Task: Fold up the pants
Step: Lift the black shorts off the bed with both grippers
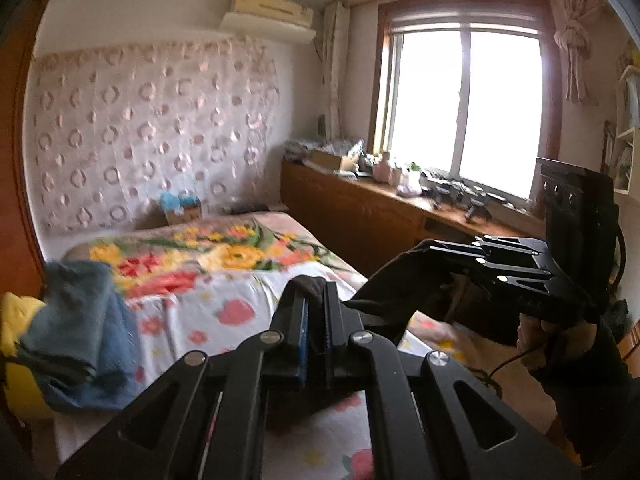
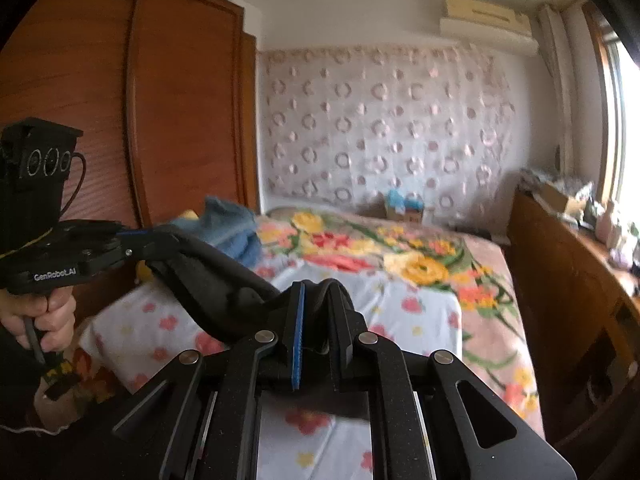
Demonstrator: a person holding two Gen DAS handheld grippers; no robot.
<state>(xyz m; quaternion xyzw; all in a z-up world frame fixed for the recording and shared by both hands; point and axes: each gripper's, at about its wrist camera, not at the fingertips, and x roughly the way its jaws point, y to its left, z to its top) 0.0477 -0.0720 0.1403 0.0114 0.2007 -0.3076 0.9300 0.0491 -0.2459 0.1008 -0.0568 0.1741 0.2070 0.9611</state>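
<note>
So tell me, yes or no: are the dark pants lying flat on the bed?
No, the pants hang lifted between both hand-held grippers above the bed.

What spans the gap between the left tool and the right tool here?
The black pants: a band of dark cloth runs from the left tool to the right tool, pinched in both, above the floral bedsheet. Clearest in the right wrist view.

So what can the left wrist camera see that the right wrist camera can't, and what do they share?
Only the left wrist view shows the window head-on and the right gripper from outside. Only the right wrist view shows the wooden wardrobe and the left gripper from outside. Both show the dark pants clamped by both grippers above the flowered bed, and the air conditioner.
</note>
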